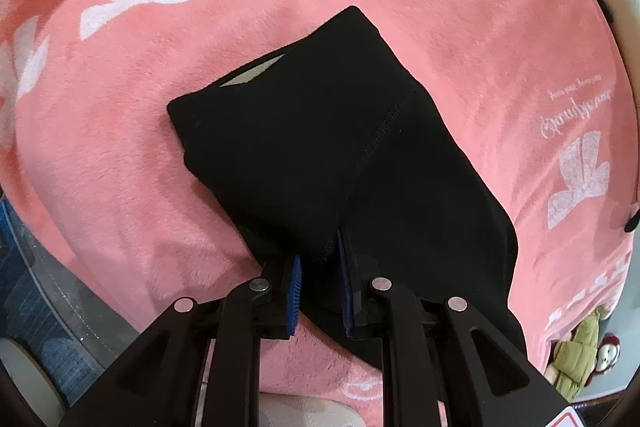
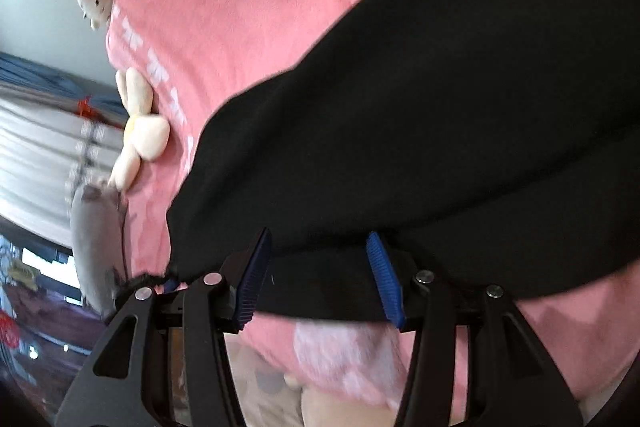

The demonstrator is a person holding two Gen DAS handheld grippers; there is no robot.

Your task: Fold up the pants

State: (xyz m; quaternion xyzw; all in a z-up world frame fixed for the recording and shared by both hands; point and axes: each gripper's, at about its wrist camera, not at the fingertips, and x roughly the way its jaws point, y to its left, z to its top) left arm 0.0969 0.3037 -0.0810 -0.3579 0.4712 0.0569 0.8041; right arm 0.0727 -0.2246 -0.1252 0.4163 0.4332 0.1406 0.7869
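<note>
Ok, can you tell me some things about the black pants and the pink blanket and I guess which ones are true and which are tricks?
1. The pants are black. True.
2. The pants lie on a blue blanket. False: the blanket is pink with white shapes.
3. The left gripper pinches a bit of the pants between its blue pads. True.
4. The right gripper is squeezed tightly shut. False: its jaws stand apart, with the pants' edge between them.
5. A cream flower-shaped plush toy sits at the blanket's edge in the right wrist view. True.
6. The pants are rolled into a ball. False: they lie flat, folded over.
</note>
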